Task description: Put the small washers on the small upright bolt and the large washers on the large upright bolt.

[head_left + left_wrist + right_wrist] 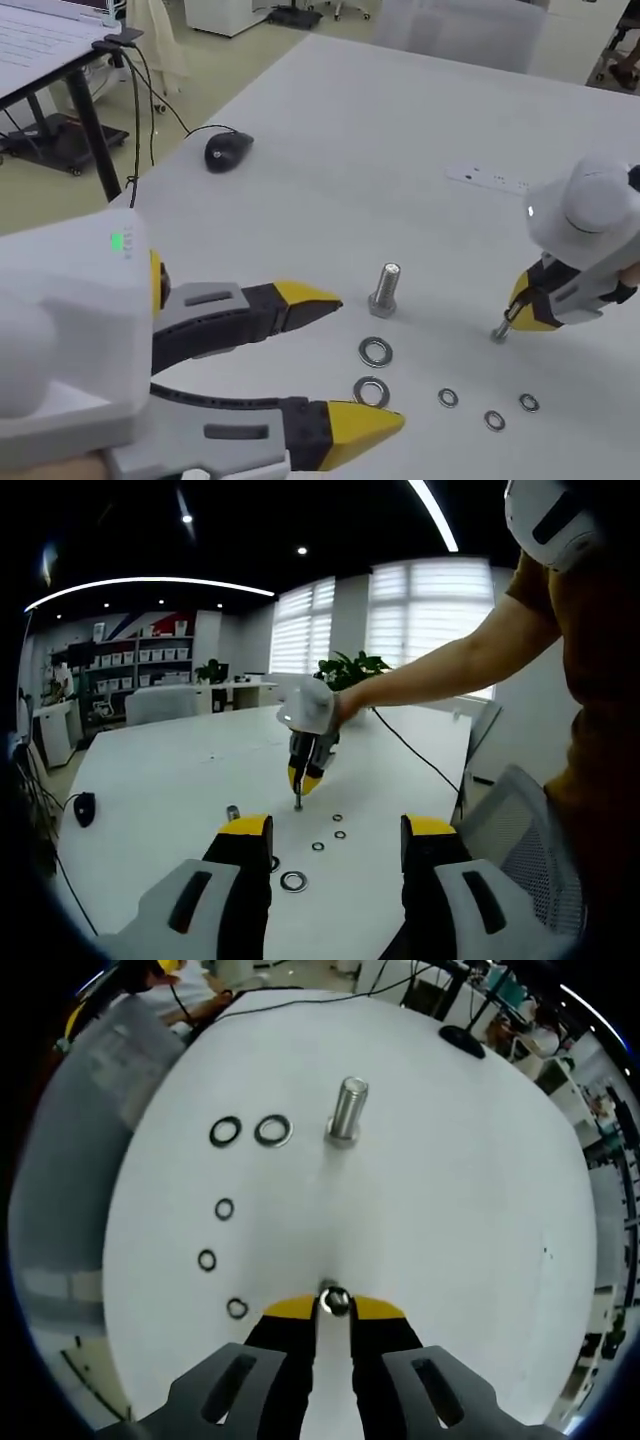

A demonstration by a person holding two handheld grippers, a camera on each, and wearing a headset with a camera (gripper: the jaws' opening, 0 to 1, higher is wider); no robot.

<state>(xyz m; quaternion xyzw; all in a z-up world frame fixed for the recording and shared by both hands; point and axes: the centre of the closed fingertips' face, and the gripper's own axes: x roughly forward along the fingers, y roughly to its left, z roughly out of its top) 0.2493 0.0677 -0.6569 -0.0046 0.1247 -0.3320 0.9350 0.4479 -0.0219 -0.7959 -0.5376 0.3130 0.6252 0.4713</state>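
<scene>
The right hand-held gripper is closed narrow on the small bolt, w/ one jaw on either side of its top end. In the head view the bolt hangs below the yellow tips, slightly tilted, w/ its lower end down at the bench; can't tell if it touches. Straight ahead of these jaws, well apart, the large bolt stands upright, head down on the bench. Two large washers lie flat side by side just left of that bolt as the right gripper view shows it, close together. Three small washers lie in a loose row off to the left of the jaws, apart from one another, the nearest one near the left jaw's yellow tip. All five washers lie flat on the bench. The left hand-held gripper is spread wide & holds nothing. In the head view the large washers lie btw. & just past its yellow tips, w/ the large bolt a bit ahead; the small washers & the right hand-held gripper are farther out in front. A black mouse w/ its cable sits on the bench well apart from both.
</scene>
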